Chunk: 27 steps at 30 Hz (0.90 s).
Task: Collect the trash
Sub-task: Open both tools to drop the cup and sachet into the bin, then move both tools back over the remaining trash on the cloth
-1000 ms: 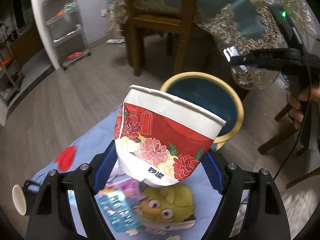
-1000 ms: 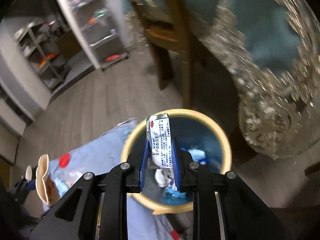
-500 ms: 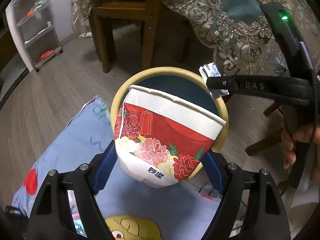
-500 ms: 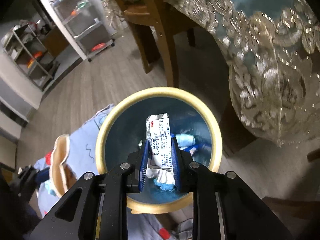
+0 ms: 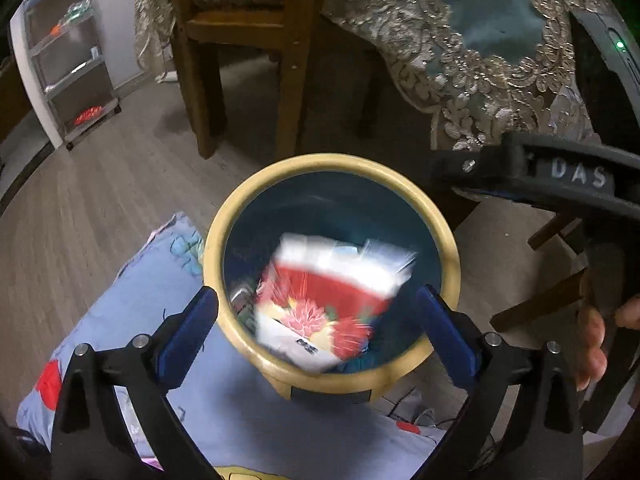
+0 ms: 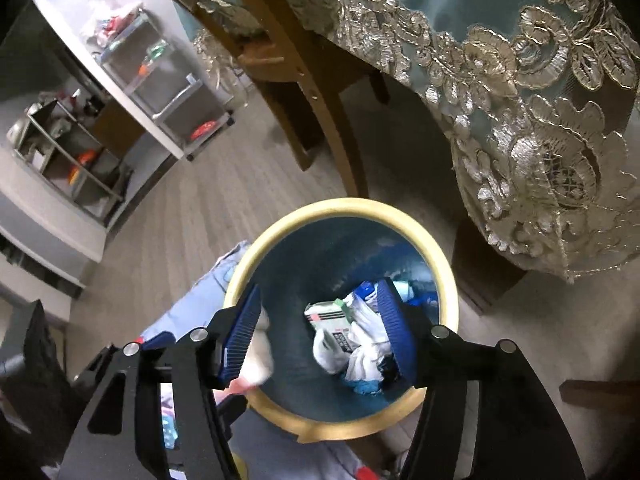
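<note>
The red-and-white paper bowl [image 5: 328, 300], printed with peonies, shows motion-blurred inside the mouth of the trash bin [image 5: 450, 264], touching neither blue pad. The bin has a cream-yellow rim and a dark teal interior. The left gripper [image 5: 318, 320] hangs above the bin's 6 o'clock edge with its jaws spread wide and nothing between them. The right gripper [image 6: 320, 332] is likewise spread over the bin [image 6: 340, 206], empty; below it on the bin's floor lie a foil medicine packet [image 6: 326, 314] and crumpled white tissues [image 6: 366, 344]. In the left view the right gripper's black body enters from 3 o'clock, with the person's hand [image 5: 594, 332] on its handle. The bin stands on a blue printed mat [image 5: 152, 292] at 7 o'clock; a wooden chair [image 5: 240, 60] stands at 12 o'clock and a lace-edged tablecloth [image 5: 460, 64] hangs at 1 o'clock.
</note>
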Motion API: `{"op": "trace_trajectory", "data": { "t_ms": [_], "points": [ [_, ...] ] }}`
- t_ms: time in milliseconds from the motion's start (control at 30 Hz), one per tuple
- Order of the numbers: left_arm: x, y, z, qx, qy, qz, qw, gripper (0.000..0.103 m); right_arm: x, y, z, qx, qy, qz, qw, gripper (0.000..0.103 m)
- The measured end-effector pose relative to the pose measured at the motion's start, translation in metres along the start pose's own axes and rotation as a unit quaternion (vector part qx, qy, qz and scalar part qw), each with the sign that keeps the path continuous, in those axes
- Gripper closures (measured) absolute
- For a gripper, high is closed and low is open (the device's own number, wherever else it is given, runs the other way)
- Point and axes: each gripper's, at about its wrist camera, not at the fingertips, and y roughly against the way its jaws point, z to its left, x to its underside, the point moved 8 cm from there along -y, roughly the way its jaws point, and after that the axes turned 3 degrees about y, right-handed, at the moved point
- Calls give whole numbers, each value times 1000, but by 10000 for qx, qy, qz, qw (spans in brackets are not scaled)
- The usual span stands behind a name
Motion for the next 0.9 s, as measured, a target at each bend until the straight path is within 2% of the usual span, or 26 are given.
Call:
{"op": "trace_trajectory", "data": {
  "t_ms": [133, 267, 467, 533, 733, 900],
  "points": [
    [11, 9, 13, -42, 196, 21, 9998, 6, 1, 3, 3, -66, -18, 17, 10000, 38],
    [27, 41, 32, -231, 222, -188, 9993, 6, 0, 6, 19, -42, 271, 8, 9996, 32],
    [54, 92, 81, -670, 481, -337, 9960, 6, 14, 25, 69, -285, 918, -122, 9953, 19],
    [62, 112, 101, -798, 696, -410, 9935, 6, 24, 33, 92, -419, 1176, -135, 9921, 12],
    [93, 176, 150, -1034, 1272, -703, 9840, 6, 57, 57, 143, -672, 1671, -216, 9834, 9],
    [139, 220, 185, -1181, 1676, -833, 9752, 6, 91, 66, 167, -706, 1938, -211, 9783, 7]
  ]
}}
